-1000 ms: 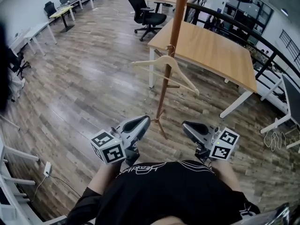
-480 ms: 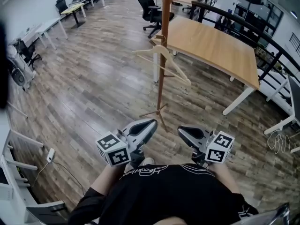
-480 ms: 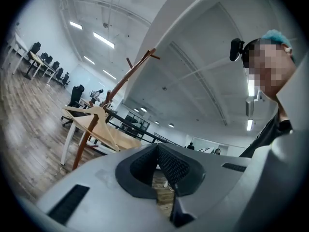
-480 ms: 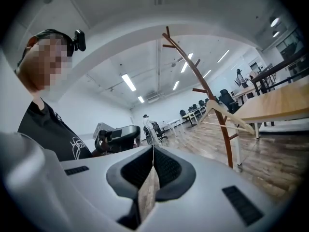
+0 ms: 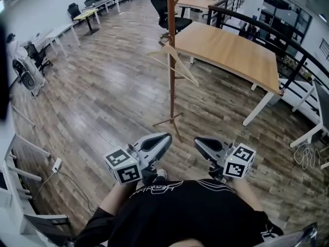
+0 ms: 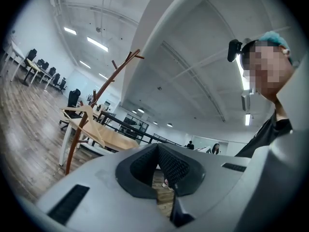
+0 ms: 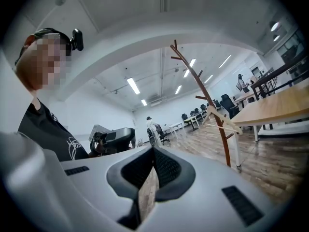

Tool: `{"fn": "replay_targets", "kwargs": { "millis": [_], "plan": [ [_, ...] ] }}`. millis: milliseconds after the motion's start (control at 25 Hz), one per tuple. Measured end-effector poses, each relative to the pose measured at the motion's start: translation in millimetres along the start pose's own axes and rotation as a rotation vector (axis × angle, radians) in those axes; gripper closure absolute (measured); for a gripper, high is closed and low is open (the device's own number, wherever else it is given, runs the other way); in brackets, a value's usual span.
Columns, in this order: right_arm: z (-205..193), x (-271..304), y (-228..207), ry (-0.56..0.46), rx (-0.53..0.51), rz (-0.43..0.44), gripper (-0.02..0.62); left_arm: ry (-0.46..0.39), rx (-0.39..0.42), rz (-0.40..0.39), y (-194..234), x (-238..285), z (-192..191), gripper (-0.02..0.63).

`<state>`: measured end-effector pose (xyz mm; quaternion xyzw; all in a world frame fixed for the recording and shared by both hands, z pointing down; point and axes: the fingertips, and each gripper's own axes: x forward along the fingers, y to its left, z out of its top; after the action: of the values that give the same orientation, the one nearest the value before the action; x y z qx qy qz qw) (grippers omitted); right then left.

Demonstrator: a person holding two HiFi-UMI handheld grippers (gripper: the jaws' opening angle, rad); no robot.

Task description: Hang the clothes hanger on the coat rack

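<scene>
Hanger (image 5: 172, 60) hung on coat rack (image 5: 170, 94), left gripper (image 5: 166, 137) and right gripper (image 5: 198, 141) fingers closed, empty; a knock to the rack might have shaken it loose.

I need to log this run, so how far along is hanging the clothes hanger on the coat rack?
Done: the clothes hanger hangs on the coat rack, with neither tool touching it. In hand: nothing. The left tool and right tool are both shut and empty, held close to the person's body, well short of the rack. Left: nothing visible; the job looks finished.
</scene>
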<state>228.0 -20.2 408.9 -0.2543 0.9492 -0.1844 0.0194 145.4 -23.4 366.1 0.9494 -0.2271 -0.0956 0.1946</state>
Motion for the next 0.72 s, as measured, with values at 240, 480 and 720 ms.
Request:
{"fn": "replay_targets", "kwargs": {
  "millis": [240, 480, 720],
  "plan": [
    [-7, -23, 14, -0.008, -0.013, -0.004, 0.557, 0.002, -0.009, -0.028, -30, -1, -14, 0.598],
    [-5, -37, 23, -0.008, -0.030, -0.010, 0.557, -0.009, -0.017, -0.043, -46, -1, -13, 0.598],
    [-9, -43, 27, -0.010, -0.036, -0.009, 0.557, -0.015, -0.013, -0.023, -49, -4, -16, 0.598]
  ]
}}
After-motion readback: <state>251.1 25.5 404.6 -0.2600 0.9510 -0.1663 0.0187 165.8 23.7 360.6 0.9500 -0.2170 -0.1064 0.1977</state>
